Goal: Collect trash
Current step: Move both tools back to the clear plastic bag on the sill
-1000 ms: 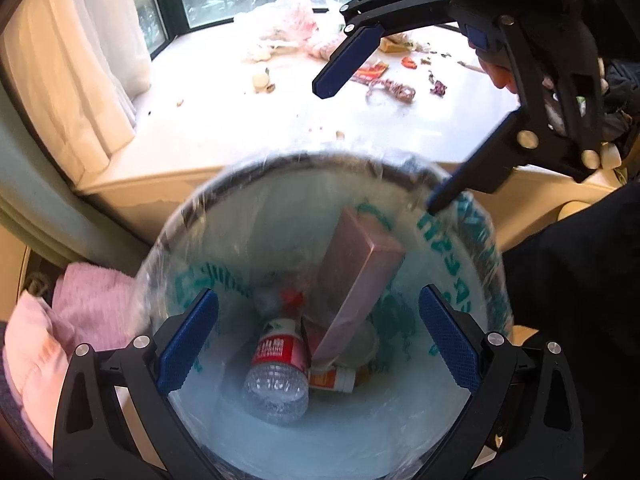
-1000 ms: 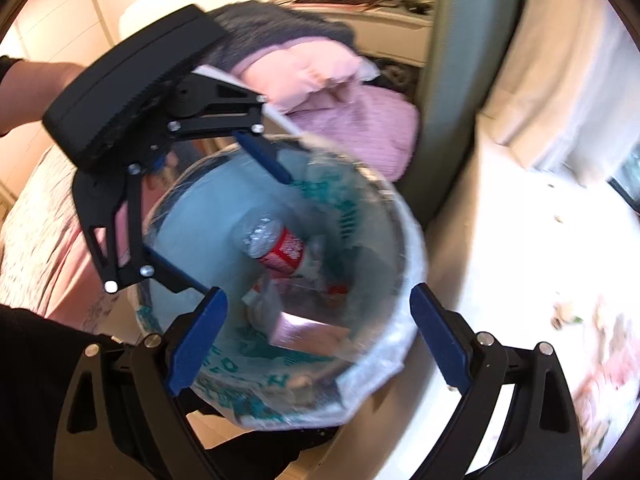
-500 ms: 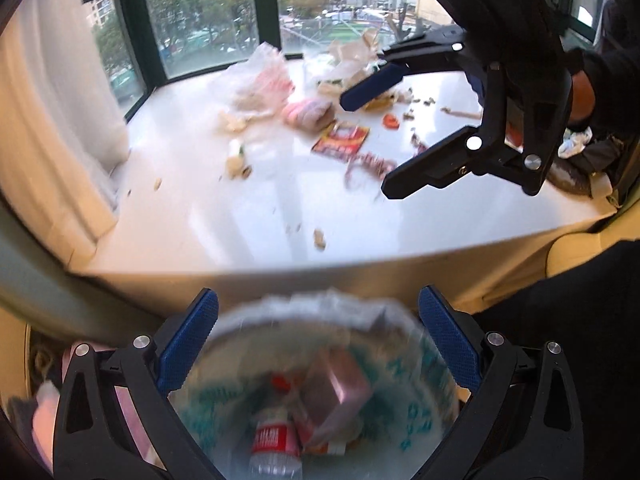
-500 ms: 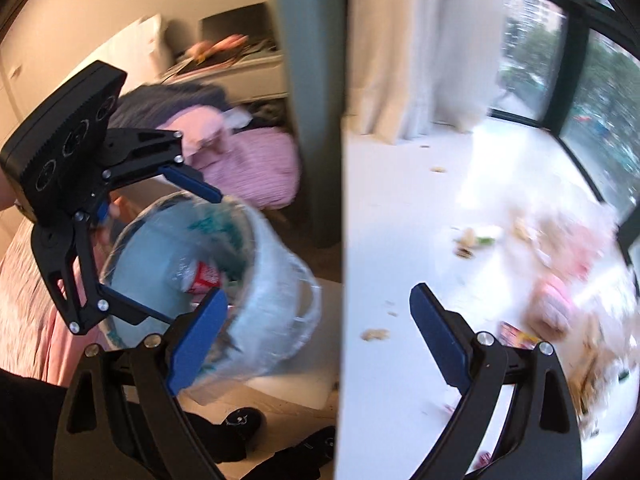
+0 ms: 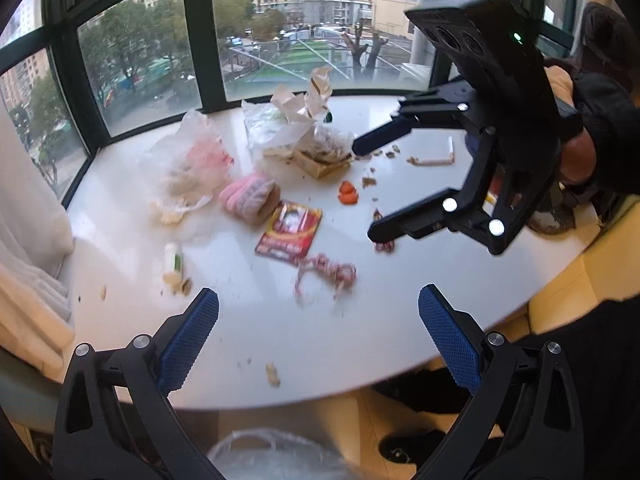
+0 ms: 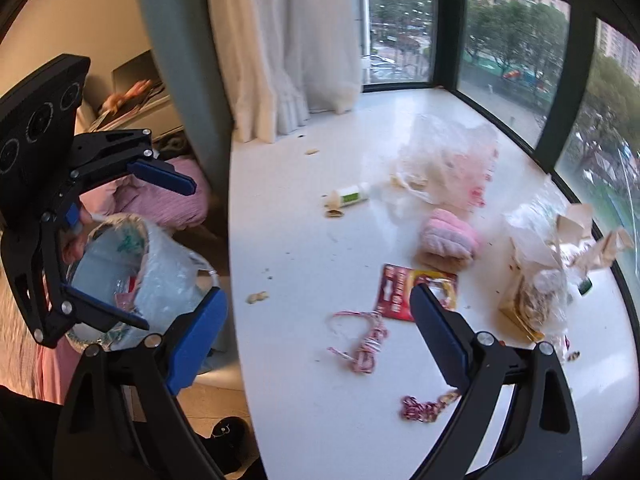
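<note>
Trash lies on a white windowsill table [image 5: 352, 340]: a red wrapper [image 5: 290, 232] [image 6: 414, 290], a red-white string [image 5: 328, 274] [image 6: 362, 344], a pink bundle [image 5: 252, 196] [image 6: 448, 240], a crumpled clear bag [image 5: 188, 168] [image 6: 448, 160], a small white bottle [image 5: 173, 258] [image 6: 352, 196], and a bag of paper scraps [image 5: 316, 140] [image 6: 544, 268]. The lined trash bin [image 6: 132, 276] stands left of the table. My left gripper [image 5: 316, 336] is open and empty above the table's near edge. My right gripper [image 6: 316, 332] [image 5: 364, 188] is open and empty over the table.
A white curtain [image 6: 280, 40] hangs at the table's far left corner, windows [image 5: 280, 20] behind. Crumbs, an orange scrap [image 5: 348, 193] and a white stick [image 5: 434, 159] lie at the right. Pink bedding [image 6: 172, 204] lies behind the bin.
Both grippers have lifted away from the bin and swung toward the table. The bin has dropped out of the left view's centre. Both stay open.
</note>
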`<state>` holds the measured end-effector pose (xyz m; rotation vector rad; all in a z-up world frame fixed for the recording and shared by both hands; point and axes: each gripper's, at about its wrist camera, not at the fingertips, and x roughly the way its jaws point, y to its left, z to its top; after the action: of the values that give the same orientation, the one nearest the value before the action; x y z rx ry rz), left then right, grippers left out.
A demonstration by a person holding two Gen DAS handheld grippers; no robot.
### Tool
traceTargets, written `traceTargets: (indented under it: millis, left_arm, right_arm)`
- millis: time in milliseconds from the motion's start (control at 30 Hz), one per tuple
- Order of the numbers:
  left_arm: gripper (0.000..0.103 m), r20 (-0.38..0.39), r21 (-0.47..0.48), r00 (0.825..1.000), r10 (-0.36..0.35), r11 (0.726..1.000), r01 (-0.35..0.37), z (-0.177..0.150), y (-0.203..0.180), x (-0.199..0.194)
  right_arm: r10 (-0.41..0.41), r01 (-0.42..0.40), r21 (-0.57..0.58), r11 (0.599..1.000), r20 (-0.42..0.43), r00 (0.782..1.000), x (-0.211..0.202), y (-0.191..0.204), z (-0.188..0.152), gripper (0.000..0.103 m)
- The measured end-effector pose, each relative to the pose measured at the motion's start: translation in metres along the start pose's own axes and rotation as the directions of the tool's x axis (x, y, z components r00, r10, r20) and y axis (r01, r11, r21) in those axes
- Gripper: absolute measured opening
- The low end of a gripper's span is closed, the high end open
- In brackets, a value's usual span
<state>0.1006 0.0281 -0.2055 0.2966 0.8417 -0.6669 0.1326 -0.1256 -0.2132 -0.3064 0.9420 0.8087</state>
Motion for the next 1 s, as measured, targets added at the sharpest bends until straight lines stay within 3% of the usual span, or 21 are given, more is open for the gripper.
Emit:
traceTargets:
  millis: [267, 533, 767, 1000]
  left_arm:
    - [0.097, -0.005, 0.034, 1.0, 0.001, 0.999, 0.0, 0.06, -0.009, 0.056]
    - [0.097, 0.008, 0.044, 1.0, -0.002, 0.999, 0.002, 0.11, 0.003, 0.091]
    - [0.097, 0.038, 0.006, 0.999, -0.005, 1.0, 0.005, 0.136, 0.018, 0.116]
    - [0.097, 0.049, -0.038, 0.997, 0.065, 0.997, -0.064, 0.152, 0.039, 0.134]
  right_arm:
    - [-0.105, 0.102, 0.086, 0.991, 0.032, 0.994, -0.014, -0.068, -0.007, 0.089]
    - [-0.164, 0.153, 0.175, 0.973, 0.049, 0.985, -0.029, -0.128, -0.01, 0.089]
    - [-0.194, 0.172, 0.261, 0.95, 0.062, 0.979, -0.035, -0.173, -0.01, 0.089]
    - [-0.189, 0.16, 0.278, 0.947, 0.081, 0.979, -0.026, -0.202, 0.001, 0.089]
